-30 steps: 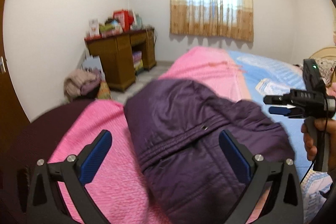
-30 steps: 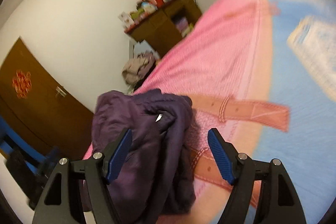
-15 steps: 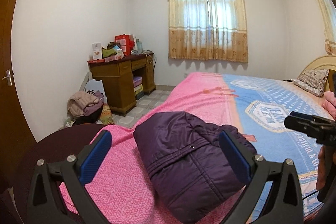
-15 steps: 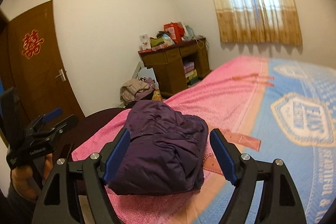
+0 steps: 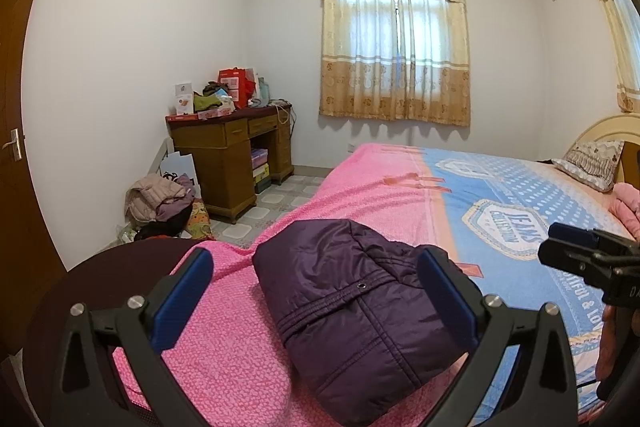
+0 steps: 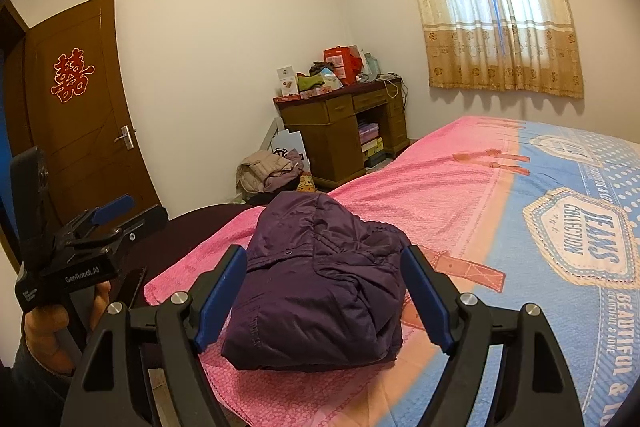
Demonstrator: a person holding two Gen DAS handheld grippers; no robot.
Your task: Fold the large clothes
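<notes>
One folded purple jacket (image 5: 360, 311) lies on one bed (image 5: 384, 195). Two grippers show: left gripper (image 5: 316, 295) and right gripper (image 6: 326, 295). One wooden desk (image 5: 224, 155), one door (image 6: 84, 115), one pillow (image 5: 592, 163).

Ahead of you the folded purple jacket (image 6: 320, 279) bulks up on the near corner of the bed (image 6: 460, 187). Beyond it and to its right the bedspread lies flat and open. A dark round worktop (image 5: 120, 267) stands close on its left.

Cluttered wooden desk (image 5: 232, 147) under curtained window (image 5: 394, 39); clothes heap (image 5: 160, 195), possibly jackets.
</notes>
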